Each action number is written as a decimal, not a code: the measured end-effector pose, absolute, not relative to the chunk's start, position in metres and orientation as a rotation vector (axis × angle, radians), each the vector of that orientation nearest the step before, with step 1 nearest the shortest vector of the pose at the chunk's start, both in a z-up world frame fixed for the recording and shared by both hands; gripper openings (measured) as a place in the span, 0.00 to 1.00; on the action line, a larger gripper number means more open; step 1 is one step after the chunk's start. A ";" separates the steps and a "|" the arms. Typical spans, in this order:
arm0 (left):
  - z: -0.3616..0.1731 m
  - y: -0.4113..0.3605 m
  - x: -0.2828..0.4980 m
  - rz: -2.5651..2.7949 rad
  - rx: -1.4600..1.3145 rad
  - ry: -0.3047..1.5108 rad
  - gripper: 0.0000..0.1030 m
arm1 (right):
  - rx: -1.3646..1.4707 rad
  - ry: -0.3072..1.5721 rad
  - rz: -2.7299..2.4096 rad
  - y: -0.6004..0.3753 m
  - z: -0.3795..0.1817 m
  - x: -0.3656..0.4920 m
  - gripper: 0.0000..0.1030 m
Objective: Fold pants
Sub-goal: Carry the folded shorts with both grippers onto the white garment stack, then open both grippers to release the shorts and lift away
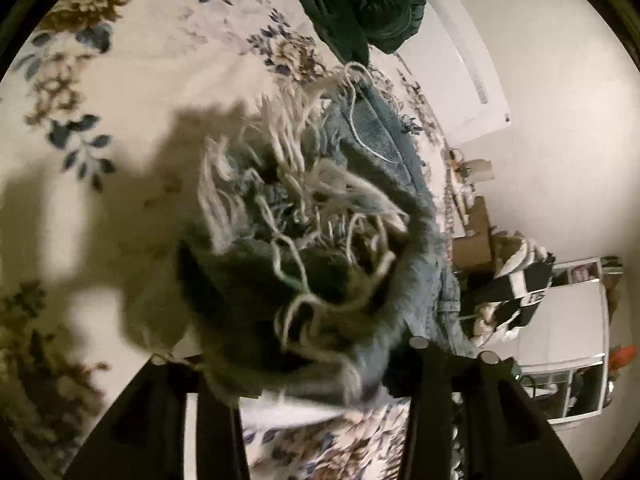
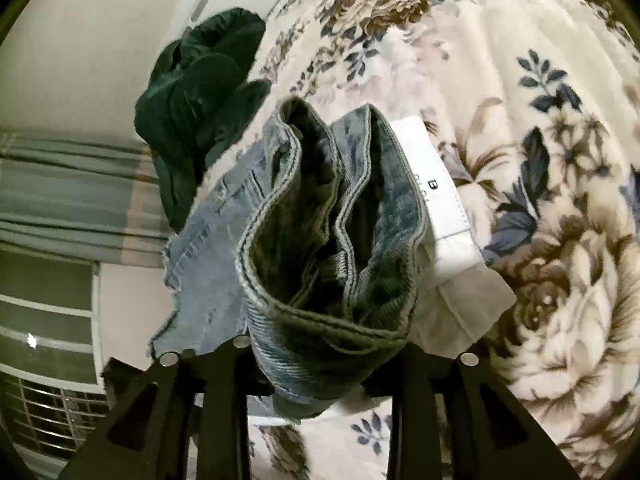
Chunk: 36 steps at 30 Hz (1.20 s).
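The pants are light-blue jeans with frayed white threads at the leg hems. In the left wrist view my left gripper [image 1: 320, 364] is shut on the frayed hem end [image 1: 304, 248], bunched and lifted above the floral bedspread [image 1: 160, 60]; the rest of the jeans trails away to the right. In the right wrist view my right gripper [image 2: 320, 364] is shut on the waistband end [image 2: 320, 280], which hangs open in folds with a white inside label [image 2: 436, 200] showing.
A dark green garment [image 2: 200, 100] lies crumpled on the bedspread [image 2: 520, 160] beyond the jeans; it also shows at the top of the left wrist view [image 1: 360, 0]. White walls, a striped curtain [image 2: 72, 200] and cluttered furniture [image 1: 560, 320] stand beyond the bed.
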<state>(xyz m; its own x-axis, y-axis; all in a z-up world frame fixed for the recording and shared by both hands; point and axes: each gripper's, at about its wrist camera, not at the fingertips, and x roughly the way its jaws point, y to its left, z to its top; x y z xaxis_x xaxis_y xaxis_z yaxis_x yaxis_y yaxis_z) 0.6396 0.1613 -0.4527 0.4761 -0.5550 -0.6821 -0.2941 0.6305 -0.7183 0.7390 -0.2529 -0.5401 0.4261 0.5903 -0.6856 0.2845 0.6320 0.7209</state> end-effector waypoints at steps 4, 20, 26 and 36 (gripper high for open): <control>-0.431 0.166 0.616 -0.053 -0.785 1.115 0.75 | 0.843 1.202 0.178 -0.252 -0.530 0.729 0.50; -0.326 0.094 0.536 0.160 -0.079 1.107 1.00 | 0.121 1.151 -0.141 -0.189 -0.387 0.634 1.00; -0.259 0.075 0.492 0.130 -0.049 1.037 1.00 | 0.052 1.056 -0.139 -0.172 -0.299 0.578 1.00; -0.144 0.055 0.387 0.136 -0.035 0.870 1.00 | -0.013 0.857 -0.078 -0.165 -0.153 0.461 1.00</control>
